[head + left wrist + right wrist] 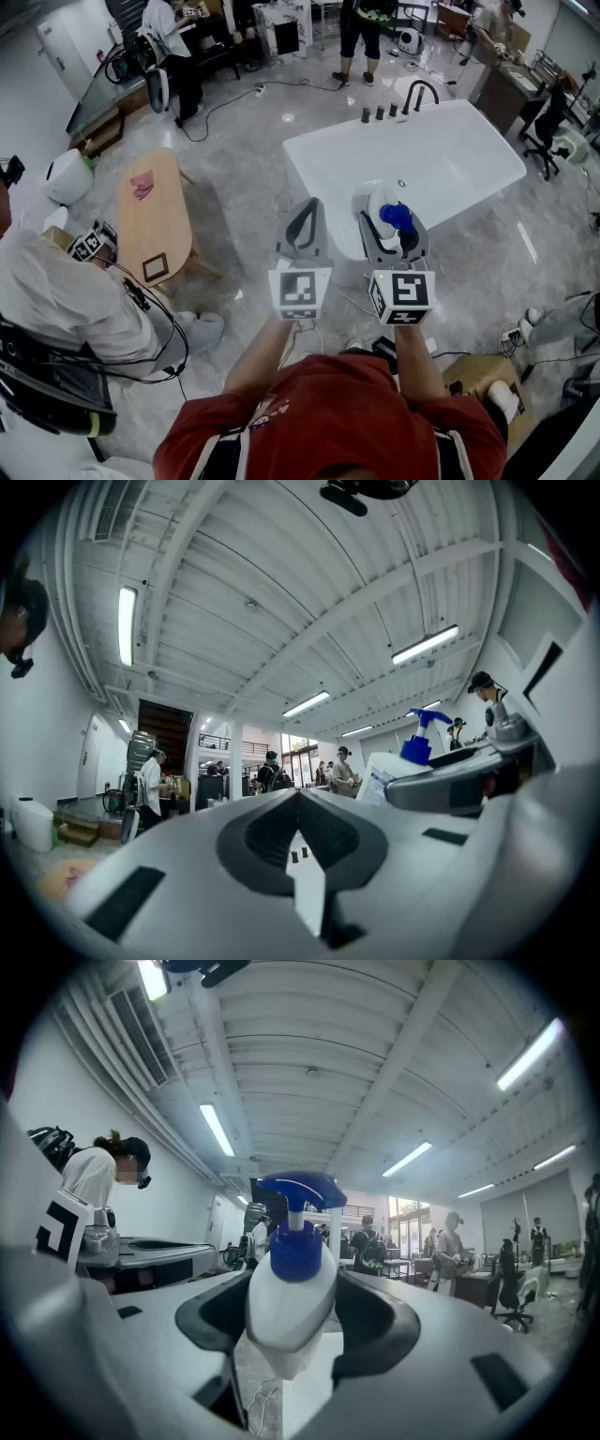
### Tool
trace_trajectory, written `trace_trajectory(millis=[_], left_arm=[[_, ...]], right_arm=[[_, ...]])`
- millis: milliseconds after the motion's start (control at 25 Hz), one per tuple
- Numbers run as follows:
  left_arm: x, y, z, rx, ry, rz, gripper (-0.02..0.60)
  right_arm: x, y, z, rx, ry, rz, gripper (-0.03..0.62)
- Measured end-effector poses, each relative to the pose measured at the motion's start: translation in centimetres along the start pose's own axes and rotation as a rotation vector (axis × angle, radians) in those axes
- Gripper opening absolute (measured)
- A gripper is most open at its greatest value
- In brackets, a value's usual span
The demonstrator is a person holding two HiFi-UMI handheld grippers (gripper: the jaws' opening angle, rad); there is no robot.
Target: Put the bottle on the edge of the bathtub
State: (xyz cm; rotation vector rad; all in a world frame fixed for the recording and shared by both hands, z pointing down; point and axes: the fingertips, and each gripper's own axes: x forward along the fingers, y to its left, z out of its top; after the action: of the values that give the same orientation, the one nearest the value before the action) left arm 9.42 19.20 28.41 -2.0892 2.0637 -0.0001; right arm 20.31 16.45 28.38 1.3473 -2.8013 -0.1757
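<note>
Right gripper (292,1324) pinches the bottle (289,1302) between its jaws, long axis upright, blue pump (298,1192) on top, while left gripper (300,803) has jaws pressed together.

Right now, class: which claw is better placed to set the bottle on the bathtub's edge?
Right. The right claw grips the bottle, close to the bathtub rim; the left claw is shut and empty.

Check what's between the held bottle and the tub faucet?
Head view: only the bathtub's bare white basin, with one small round fitting, lies between the bottle in the right gripper and the faucet.
</note>
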Motion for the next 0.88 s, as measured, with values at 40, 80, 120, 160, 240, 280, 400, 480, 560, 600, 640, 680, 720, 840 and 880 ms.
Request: trace_trajectory(millis=[40,80,120,160,240,280,400,480,560,600,640,680,720,840,880], left_arm=[[-0.6,0.1,0.2,0.001,-0.005,-0.002,0.015],[-1.1,0.1,0.4,0.002,-0.012,-0.004,0.015],[-1.6,0.2,0.7,0.002,-0.019,-0.004,0.015],[-2.0,0.3,0.9,-0.001,-0.027,-0.002,0.017],[-2.8,0.5,1.6,-0.023,-0.043,0.008,0.015],[-3.0,0.6,2.0,-0.038,-0.052,0.015,0.015],[-3.4,0.5,2.2,-0.018,-0.055,0.007,0.015],[-3.9,0.1,2.1,-0.005,-0.052,-0.006,0.015],[-4.3,0.0,2.1,-0.019,-0.051,-0.005,0.015],[-4.5,0.1,2.0,-0.024,-0.051,-0.004,0.017],[-4.6,0.1,1.9,-0.02,-0.049,-0.006,0.015],[-4.8,0.2,1.7,-0.013,-0.047,-0.01,0.015],[-4.9,0.3,1.6,-0.012,-0.045,-0.012,0.015],[-5.6,0.7,1.5,-0.017,-0.045,-0.017,0.017],[-5.8,0.8,1.4,-0.011,-0.044,-0.022,0.015]], right_arm=[[-0.3,0.5,0.1,0.002,-0.007,-0.003,0.275],[-0.6,0.9,0.2,0.003,-0.012,-0.007,0.275],[-0.9,1.3,0.3,0.005,-0.017,-0.009,0.275],[-1.1,1.7,0.4,0.008,-0.02,-0.009,0.275],[-1.3,2.4,0.6,0.01,-0.024,-0.006,0.275],[-1.4,2.7,0.7,0.01,-0.026,-0.003,0.275],[-1.7,3.1,0.8,0.011,-0.027,-0.005,0.275],[-2.1,3.2,0.5,0.013,-0.021,-0.01,0.275],[-2.5,3.2,0.4,0.018,-0.02,-0.017,0.275],[-2.5,3.2,0.4,0.023,-0.023,-0.023,0.275],[-2.6,3.2,0.4,0.03,-0.026,-0.029,0.275],[-2.7,3.3,0.3,0.035,-0.029,-0.034,0.275],[-2.8,3.5,0.2,0.039,-0.03,-0.036,0.275],[-3.0,4.3,-0.2,0.049,-0.03,-0.037,0.275],[-3.1,4.7,-0.3,0.05,-0.031,-0.037,0.275]])
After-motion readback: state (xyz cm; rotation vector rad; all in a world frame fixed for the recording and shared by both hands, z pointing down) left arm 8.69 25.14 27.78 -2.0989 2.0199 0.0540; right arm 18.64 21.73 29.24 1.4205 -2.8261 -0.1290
